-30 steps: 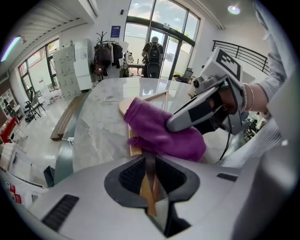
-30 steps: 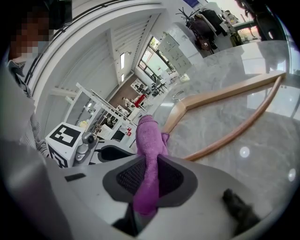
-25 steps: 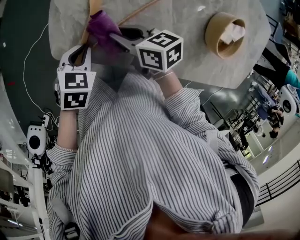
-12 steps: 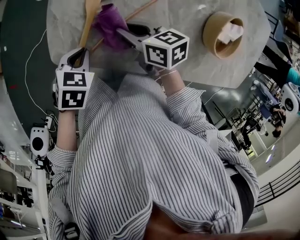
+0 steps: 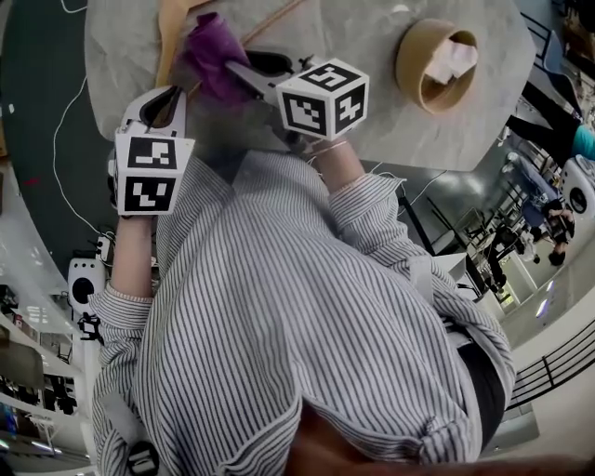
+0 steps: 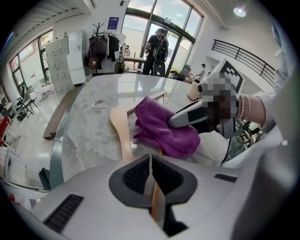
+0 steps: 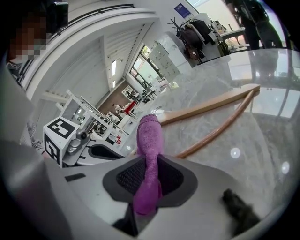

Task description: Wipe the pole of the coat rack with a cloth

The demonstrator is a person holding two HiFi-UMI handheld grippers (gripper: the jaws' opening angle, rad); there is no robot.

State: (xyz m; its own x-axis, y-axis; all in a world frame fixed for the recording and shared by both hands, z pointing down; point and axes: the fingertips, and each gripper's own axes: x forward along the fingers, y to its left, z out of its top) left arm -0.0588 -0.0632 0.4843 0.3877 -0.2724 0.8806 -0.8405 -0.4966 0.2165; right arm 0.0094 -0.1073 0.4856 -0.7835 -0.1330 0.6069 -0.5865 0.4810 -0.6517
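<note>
Sliding toward 1 o'clock since a second ago, the cloth point(image 5: 209, 48) stays pinched in the right gripper point(image 5: 232, 67). At its 8 o'clock, the left gripper point(image 5: 160, 100) clamps the pole point(image 5: 270, 14).

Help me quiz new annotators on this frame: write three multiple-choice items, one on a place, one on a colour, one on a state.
1. Where is the round tan container? A on the marble table; B on the floor; C on a chair
2. The cloth is: A white; B green; C purple
3. The right gripper is: A open and empty; B shut on the cloth; C shut on a cup
Answers: 1 A, the head view shows it standing on the tabletop. 2 C, it is purple in every view. 3 B, its fingers pinch the cloth between them.
</note>
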